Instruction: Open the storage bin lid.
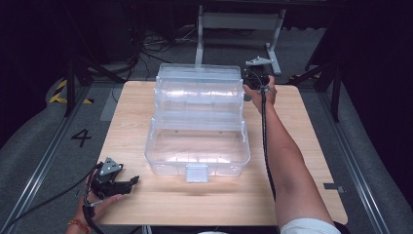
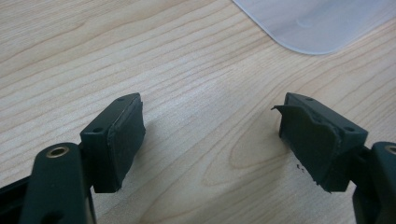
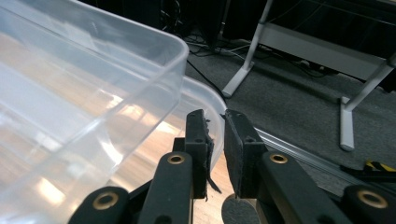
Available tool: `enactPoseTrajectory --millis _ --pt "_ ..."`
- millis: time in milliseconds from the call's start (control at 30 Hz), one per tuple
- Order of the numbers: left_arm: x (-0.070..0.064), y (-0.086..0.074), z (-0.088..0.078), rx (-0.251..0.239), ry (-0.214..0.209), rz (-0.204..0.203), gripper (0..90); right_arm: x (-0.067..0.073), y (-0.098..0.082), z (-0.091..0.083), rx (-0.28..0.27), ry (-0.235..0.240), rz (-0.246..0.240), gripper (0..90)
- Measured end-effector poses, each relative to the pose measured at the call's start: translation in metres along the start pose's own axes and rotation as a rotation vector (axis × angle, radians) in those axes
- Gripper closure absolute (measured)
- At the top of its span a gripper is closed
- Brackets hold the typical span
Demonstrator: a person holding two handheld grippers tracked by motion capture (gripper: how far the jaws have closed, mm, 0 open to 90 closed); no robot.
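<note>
The left gripper (image 2: 210,135) gapes wide over bare wooden table (image 2: 140,56). The right gripper (image 3: 215,140), nearly closed, maybe pinches the clear plastic toolbox (image 1: 197,122) lid's edge.

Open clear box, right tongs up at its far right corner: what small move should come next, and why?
Probably nudge the right tongs left and close them on the lid rim. Their jaws stand nearly shut with a thin empty gap beside that rim, while the left tongs rest open, apart from the box.
</note>
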State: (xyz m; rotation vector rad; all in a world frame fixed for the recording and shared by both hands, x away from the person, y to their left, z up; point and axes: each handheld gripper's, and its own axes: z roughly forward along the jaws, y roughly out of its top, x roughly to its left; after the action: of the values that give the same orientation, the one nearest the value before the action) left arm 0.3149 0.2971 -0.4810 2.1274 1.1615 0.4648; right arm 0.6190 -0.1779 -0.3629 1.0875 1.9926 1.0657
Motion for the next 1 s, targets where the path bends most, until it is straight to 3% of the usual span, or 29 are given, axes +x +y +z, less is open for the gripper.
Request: enactPoseTrajectory --millis 533,1000 --pt "0.0 0.0 0.0 0.0 0.0 0.001 22.7 -0.001 0.0 -0.01 -0.013 0.016 -0.02 76.2" --pt "0.0 0.0 0.0 0.002 -0.001 0.001 22.7 -0.003 -0.001 -0.033 -0.003 0.002 -0.085 61.1"
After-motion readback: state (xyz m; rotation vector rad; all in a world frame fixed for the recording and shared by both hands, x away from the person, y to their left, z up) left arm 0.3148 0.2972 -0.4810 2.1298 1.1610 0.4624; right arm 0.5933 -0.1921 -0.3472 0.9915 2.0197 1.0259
